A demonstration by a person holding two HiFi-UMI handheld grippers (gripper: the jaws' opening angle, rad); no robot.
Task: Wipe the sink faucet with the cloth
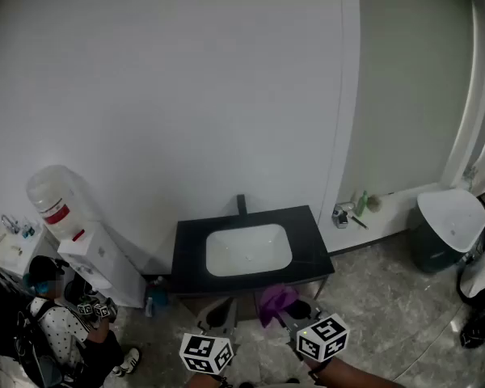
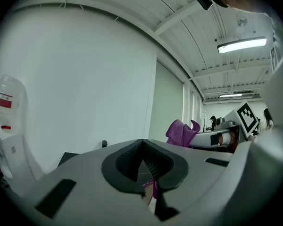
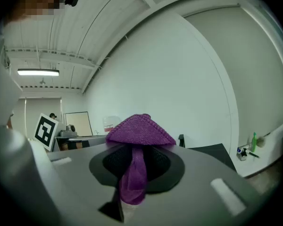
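Against the white wall (image 1: 186, 79) stands a black-topped sink (image 1: 192, 249).

The head camera looks steeply down from well above onto the black countertop with a white basin (image 1: 190, 245) against the plain white wall (image 1: 186, 95). Each gripper camera sits low, close behind its own jaws, facing that wall. All three views share the short black faucet (image 1: 241, 204) and the purple woven cloth (image 1: 276, 299).
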